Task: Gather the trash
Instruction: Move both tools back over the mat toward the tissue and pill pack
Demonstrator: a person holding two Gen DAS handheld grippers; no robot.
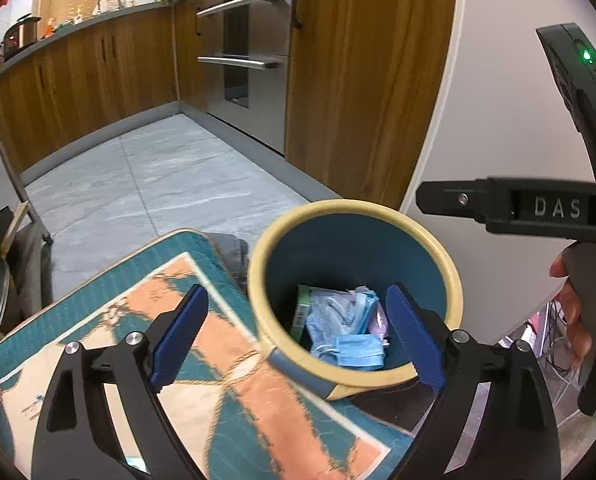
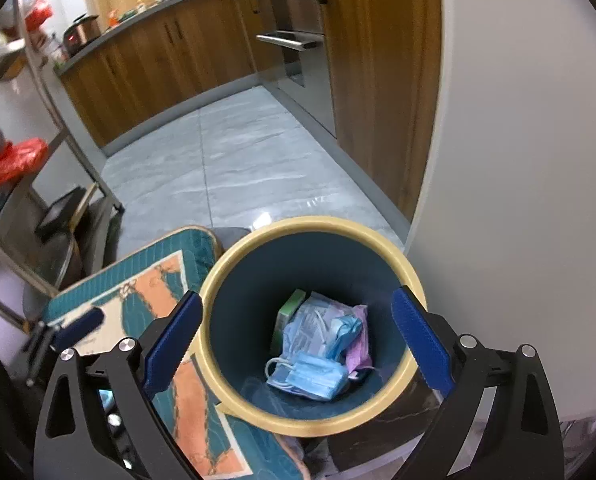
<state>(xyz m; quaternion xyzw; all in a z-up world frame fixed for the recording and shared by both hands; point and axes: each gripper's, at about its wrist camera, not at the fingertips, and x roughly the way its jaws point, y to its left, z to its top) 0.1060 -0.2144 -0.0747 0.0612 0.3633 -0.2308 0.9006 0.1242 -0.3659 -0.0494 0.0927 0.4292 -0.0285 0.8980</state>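
While both of your grippers hover above the trash bin [image 2: 312,420], each is spread wide and holds nothing. Your left gripper [image 1: 298,336] straddles the bin's rim; your right gripper [image 2: 298,344] brackets its opening. Inside the bin, at the bottom, lie blue face masks [image 2: 310,374], a green packet [image 2: 288,312] and a pink wrapper [image 2: 358,344]. Left of the bin lies a patterned mat [image 2: 154,288].

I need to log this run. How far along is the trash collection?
Mostly done, it seems. Blue face masks, a green packet and something pink lie in the bin. Both tools, left and right, are open and empty. No loose trash shows on the mat.
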